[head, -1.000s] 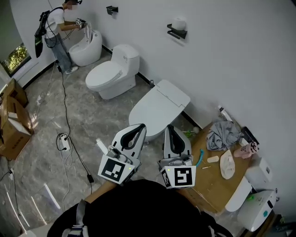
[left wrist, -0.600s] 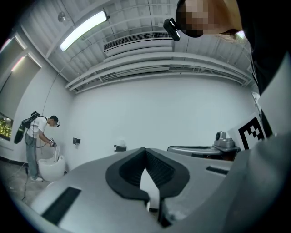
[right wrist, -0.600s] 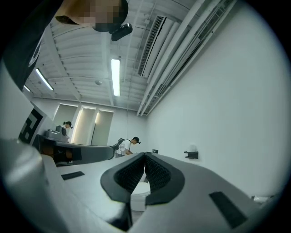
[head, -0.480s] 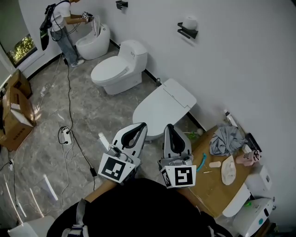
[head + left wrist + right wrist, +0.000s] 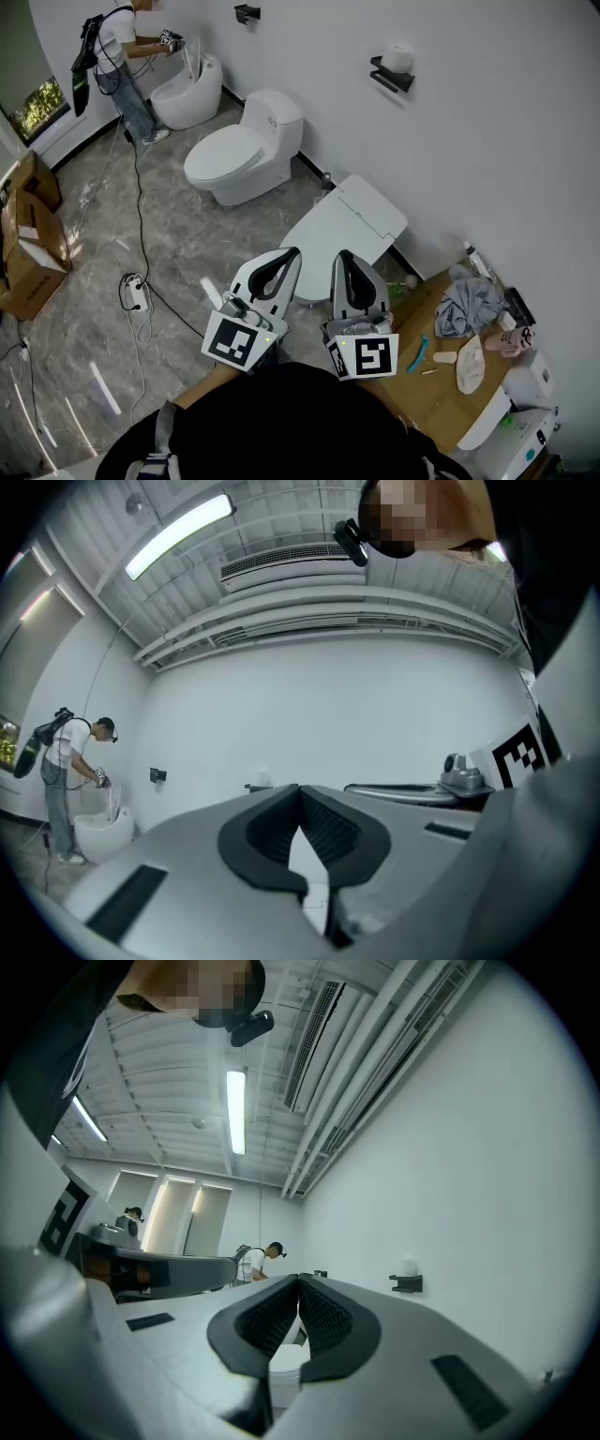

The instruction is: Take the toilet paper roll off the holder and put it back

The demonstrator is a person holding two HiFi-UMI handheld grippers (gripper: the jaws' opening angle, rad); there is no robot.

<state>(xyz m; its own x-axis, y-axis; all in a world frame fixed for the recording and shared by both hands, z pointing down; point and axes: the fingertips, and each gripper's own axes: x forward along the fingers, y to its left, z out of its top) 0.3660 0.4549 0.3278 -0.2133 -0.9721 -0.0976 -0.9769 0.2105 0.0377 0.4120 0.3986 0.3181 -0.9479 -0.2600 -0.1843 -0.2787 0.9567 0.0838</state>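
Head view: the toilet paper roll [image 5: 400, 58] sits on its holder [image 5: 387, 77] on the wall [image 5: 487, 122], well apart from the left gripper [image 5: 289, 257] and right gripper [image 5: 345, 258].

Left gripper view: the jaws are pressed together with nothing between them. A pale speck far off may be the roll.

Right gripper view: the jaws are likewise together and empty.

The roll is probably light and soft, so take it gently across its sides.

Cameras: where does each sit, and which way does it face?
Head view: on the person's head, facing steeply down at left gripper, right gripper, toilets; dark top shows.
Left gripper view: on that gripper, along its shut jaws toward the wall.
Right gripper view: likewise, toward the toilet paper roll.
Shared: head view shows that roll too.
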